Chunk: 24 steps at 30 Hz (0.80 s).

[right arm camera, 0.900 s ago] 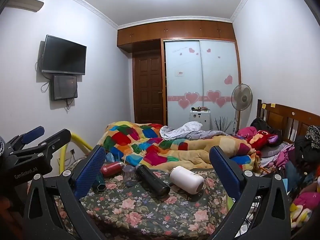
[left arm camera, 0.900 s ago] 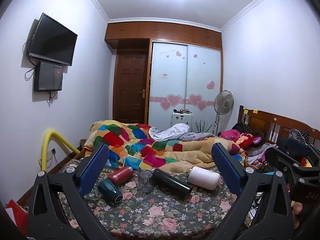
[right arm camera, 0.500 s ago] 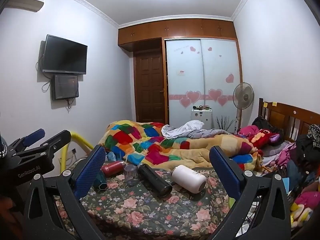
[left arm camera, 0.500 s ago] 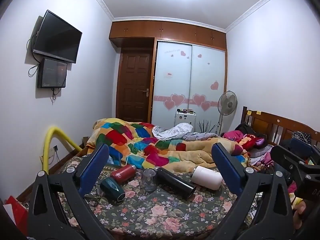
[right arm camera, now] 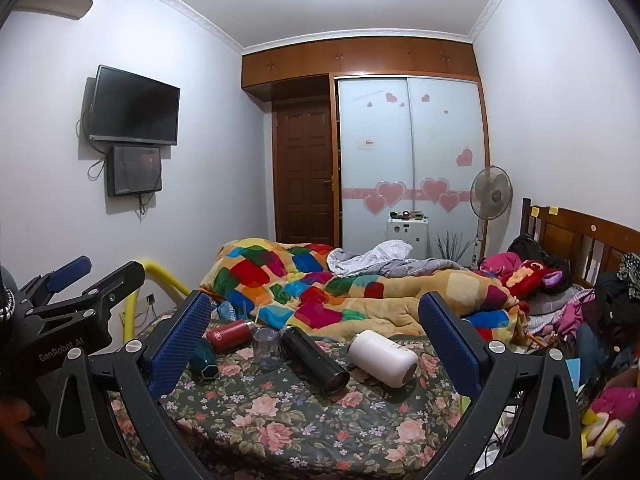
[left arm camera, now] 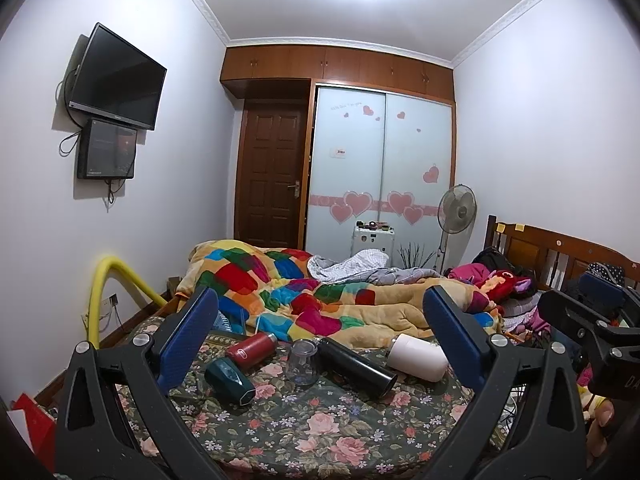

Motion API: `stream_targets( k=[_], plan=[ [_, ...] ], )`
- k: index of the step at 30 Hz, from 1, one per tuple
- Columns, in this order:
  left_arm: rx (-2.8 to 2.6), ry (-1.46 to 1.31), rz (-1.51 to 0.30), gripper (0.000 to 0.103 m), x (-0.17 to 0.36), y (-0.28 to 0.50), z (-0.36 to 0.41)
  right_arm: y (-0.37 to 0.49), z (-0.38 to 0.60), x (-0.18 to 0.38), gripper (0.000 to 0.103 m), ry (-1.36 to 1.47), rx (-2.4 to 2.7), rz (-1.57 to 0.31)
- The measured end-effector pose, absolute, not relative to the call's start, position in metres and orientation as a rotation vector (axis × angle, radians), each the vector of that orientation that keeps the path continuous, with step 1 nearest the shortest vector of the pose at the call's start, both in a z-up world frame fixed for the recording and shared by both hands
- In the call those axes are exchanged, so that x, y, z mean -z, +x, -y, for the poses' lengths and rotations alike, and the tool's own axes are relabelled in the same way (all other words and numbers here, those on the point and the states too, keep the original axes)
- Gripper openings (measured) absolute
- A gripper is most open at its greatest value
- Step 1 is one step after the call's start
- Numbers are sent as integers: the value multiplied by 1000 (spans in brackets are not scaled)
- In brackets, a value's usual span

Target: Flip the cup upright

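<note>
Several cups sit on the floral bedsheet (left arm camera: 320, 420). A clear glass (left arm camera: 303, 362) (right arm camera: 266, 347) stands upside down in the middle. A red flask (left arm camera: 252, 349) (right arm camera: 230, 334), a dark green cup (left arm camera: 231, 380) (right arm camera: 205, 358), a black flask (left arm camera: 356, 366) (right arm camera: 314, 360) and a white cup (left arm camera: 418, 358) (right arm camera: 383, 357) lie on their sides around it. My left gripper (left arm camera: 320, 340) is open and empty, well short of the cups. My right gripper (right arm camera: 316, 340) is open and empty too, also short of them.
A rumpled patchwork quilt (left arm camera: 312, 292) lies behind the cups. Clothes and toys (right arm camera: 540, 280) pile at the right by the wooden headboard (right arm camera: 580, 240). A yellow rail (left arm camera: 104, 292) curves at the bed's left edge. A fan (right arm camera: 491, 196) and wardrobe stand at the back.
Both views have shifted slightly; the cups sit a little lower and closer in the left wrist view. Nothing on the bed has moved. Both grippers stay open.
</note>
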State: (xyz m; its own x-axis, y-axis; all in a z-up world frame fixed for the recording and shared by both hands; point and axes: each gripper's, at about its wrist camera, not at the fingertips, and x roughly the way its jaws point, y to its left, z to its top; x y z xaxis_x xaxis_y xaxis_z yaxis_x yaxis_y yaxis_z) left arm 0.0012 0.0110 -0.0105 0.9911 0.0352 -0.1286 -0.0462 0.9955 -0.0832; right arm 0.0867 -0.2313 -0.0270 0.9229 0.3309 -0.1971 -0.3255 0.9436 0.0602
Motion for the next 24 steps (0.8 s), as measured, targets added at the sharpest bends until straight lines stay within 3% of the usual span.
stream_targets(
  k=[24],
  plan=[
    [-49,-86,-125,103,13,0,-14,88,222,23,103,10,-349,-199]
  ],
)
